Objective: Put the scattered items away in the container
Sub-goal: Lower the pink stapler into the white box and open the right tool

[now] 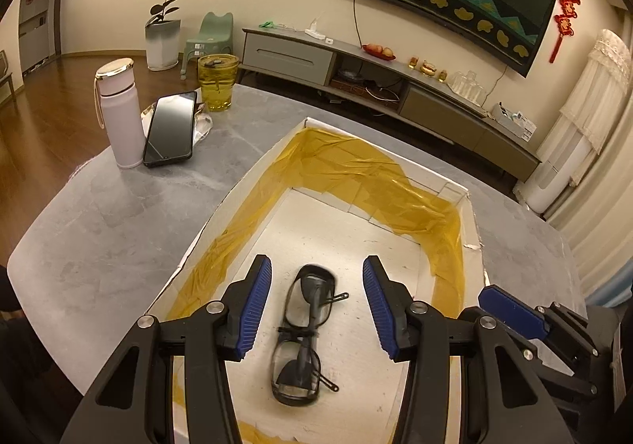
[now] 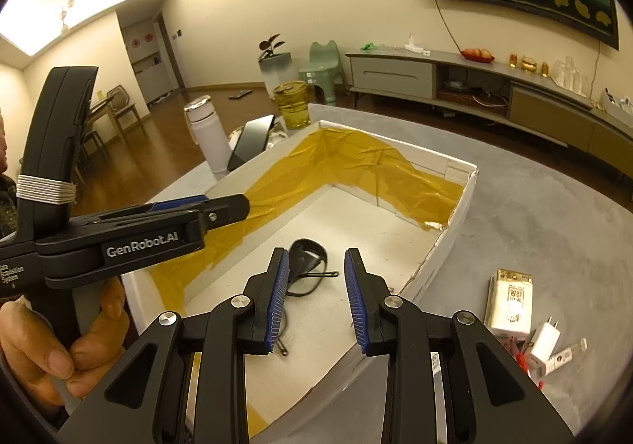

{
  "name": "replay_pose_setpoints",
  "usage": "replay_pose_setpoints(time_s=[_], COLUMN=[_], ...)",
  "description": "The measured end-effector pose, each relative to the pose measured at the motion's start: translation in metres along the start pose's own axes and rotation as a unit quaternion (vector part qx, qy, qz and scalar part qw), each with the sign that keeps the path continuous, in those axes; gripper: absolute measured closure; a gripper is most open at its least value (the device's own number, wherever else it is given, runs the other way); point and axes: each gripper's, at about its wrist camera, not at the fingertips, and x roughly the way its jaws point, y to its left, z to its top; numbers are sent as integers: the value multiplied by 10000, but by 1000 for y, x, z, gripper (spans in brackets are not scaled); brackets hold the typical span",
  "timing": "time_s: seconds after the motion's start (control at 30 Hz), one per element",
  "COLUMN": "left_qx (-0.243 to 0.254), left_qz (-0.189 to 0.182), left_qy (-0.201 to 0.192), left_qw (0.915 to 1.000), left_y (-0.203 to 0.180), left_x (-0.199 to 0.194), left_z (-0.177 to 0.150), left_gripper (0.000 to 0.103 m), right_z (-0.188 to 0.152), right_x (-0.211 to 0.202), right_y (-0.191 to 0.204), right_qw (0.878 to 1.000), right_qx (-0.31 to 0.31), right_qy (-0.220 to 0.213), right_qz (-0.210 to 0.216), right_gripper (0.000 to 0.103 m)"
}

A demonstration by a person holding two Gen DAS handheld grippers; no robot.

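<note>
1. Two tongs appear, one in each of the person's hands. Left tongs (image 1: 316,305) are spread wide and hold nothing, hovering over the glasses (image 1: 302,337) without touching them.
2. Right tongs (image 2: 315,297) are also parted, somewhat less widely, and empty, at the lower centre of the right wrist view, over the box's near edge.
3. One pair of black-framed glasses lies on the white floor of one open cardboard box (image 1: 472,206), lined with yellow tape. In the left wrist view their long axis runs from lower centre toward the middle of the frame, temples folded.
4. Upper left of the left wrist view, on the grey worktop (image 1: 118,226): one white bottle (image 1: 118,116), one dark phone (image 1: 170,129) leaning against it, one yellow-tinted jar (image 1: 217,82).
5. Lower right of the right wrist view, outside the box: one white packet (image 2: 510,303), one white charger plug (image 2: 544,345), one small tube (image 2: 565,355).
</note>
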Motion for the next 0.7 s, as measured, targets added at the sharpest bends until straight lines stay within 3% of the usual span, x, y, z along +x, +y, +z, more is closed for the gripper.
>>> replay_pose_setpoints(time_s=[0.7], left_qx=[367], left_qz=[-92], left_qy=[-422], left_qw=[9984], left_y=[-31], left_x=[-44], left_z=[-12], left_gripper=[53], right_z=[-23], right_x=[-68], right_y=[5], right_qw=[9997], right_qx=[114], right_qy=[-223], right_qz=[44], right_gripper=[72])
